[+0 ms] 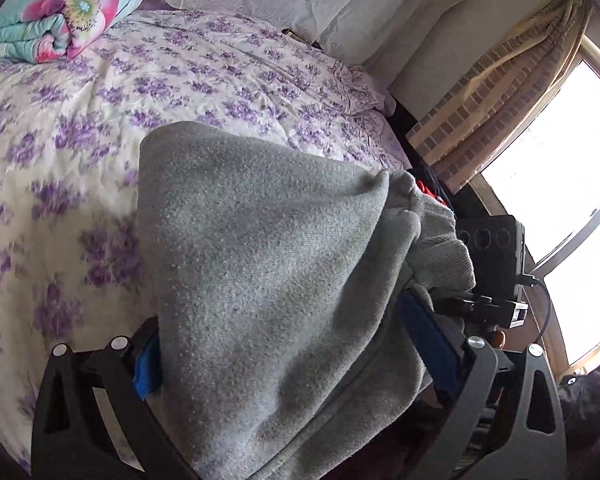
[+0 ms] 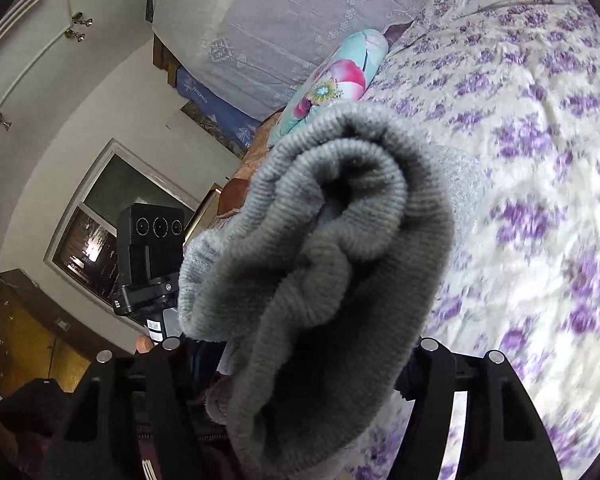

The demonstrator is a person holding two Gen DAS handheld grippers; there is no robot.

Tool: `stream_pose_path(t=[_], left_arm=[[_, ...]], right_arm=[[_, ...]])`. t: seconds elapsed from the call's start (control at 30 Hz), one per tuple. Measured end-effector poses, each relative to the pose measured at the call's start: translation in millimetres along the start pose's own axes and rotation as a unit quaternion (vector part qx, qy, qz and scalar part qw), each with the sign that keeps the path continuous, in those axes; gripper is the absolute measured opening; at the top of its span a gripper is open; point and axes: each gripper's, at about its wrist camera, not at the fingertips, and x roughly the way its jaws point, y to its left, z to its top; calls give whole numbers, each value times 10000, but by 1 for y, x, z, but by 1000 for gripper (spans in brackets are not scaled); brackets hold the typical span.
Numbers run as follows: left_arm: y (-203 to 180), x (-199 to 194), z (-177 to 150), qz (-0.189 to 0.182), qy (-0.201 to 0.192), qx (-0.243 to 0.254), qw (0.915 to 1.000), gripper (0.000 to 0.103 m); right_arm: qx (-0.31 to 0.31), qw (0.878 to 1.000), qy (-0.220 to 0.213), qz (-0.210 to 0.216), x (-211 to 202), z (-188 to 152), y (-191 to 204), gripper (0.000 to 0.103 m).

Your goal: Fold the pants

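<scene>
The grey knit pants [image 1: 268, 264] hang bunched between both grippers, lifted above the bed. My left gripper [image 1: 296, 364] is shut on a thick fold of the grey fabric, which drapes over its blue-padded fingers [image 1: 432, 340]. My right gripper [image 2: 300, 392] is shut on the ribbed waistband or cuff end of the pants [image 2: 340, 216], which bulges up in front of the camera and hides the fingertips. The other gripper's camera block shows in each view, in the left wrist view [image 1: 496, 256] and in the right wrist view [image 2: 150, 248].
The bed with a purple-flowered sheet [image 1: 100, 120] lies below and beyond [image 2: 540, 160]. A folded turquoise and pink floral quilt [image 1: 60, 16] lies at the head end. A curtain [image 1: 496, 92] and bright window [image 1: 560, 160] are at the right. A wall and an interior window [image 2: 100, 216] are at the left.
</scene>
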Motion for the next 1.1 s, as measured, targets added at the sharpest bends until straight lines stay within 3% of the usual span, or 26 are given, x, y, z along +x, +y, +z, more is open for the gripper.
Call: stream_pose_path(t=[0.2, 0.27, 0.3, 0.37, 0.4, 0.47, 0.53, 0.57, 0.6, 0.67, 0.83, 0.87, 0.97, 1.1], left_arm=[[-18, 18, 146, 345, -559, 522, 9965, 98], [-13, 25, 195, 393, -804, 455, 9950, 98], [-5, 32, 218, 452, -891, 383, 9943, 98], [20, 57, 257, 573, -912, 160, 9941, 98], [38, 75, 271, 710, -869, 4, 9937, 98], [86, 115, 284, 1215, -728, -399, 9891, 98], [140, 152, 279, 2017, -265, -901, 9749, 97], [162, 161, 271, 2262, -78, -1156, 9672, 92], [175, 160, 262, 2242, -34, -1309, 9657, 86], [173, 143, 247, 1920, -116, -1255, 9733, 86], [94, 66, 192, 1665, -415, -321, 9846, 94], [71, 49, 176, 1706, -499, -107, 9840, 98], [4, -7, 125, 2266, -994, 413, 9680, 98], [-72, -83, 64, 2062, -1360, 752, 9661, 98]], right_arm=[[-677, 9950, -595, -438, -10, 142, 11, 69], [-823, 9923, -738, -555, -3, 191, 3, 72], [-826, 9911, -821, -637, 2, 211, -6, 73], [-646, 9905, -966, -739, 22, 244, -35, 91], [-605, 9879, -1033, -985, 35, 256, -52, 99], [-414, 9781, -1020, -1765, 70, 270, -102, 100], [142, 9602, -635, -2716, 101, 265, -158, 93], [337, 9543, -487, -2930, 107, 256, -177, 79], [395, 9522, -504, -2988, 106, 247, -183, 78], [190, 9556, -810, -2826, 83, 227, -172, 78], [-403, 9629, -1360, -2297, -2, 168, -95, 85], [-561, 9621, -1429, -2255, -19, 151, -73, 89], [-1050, 9518, -1683, -2338, -68, 99, 0, 96], [-1605, 9350, -1993, -2456, -126, 34, 85, 99]])
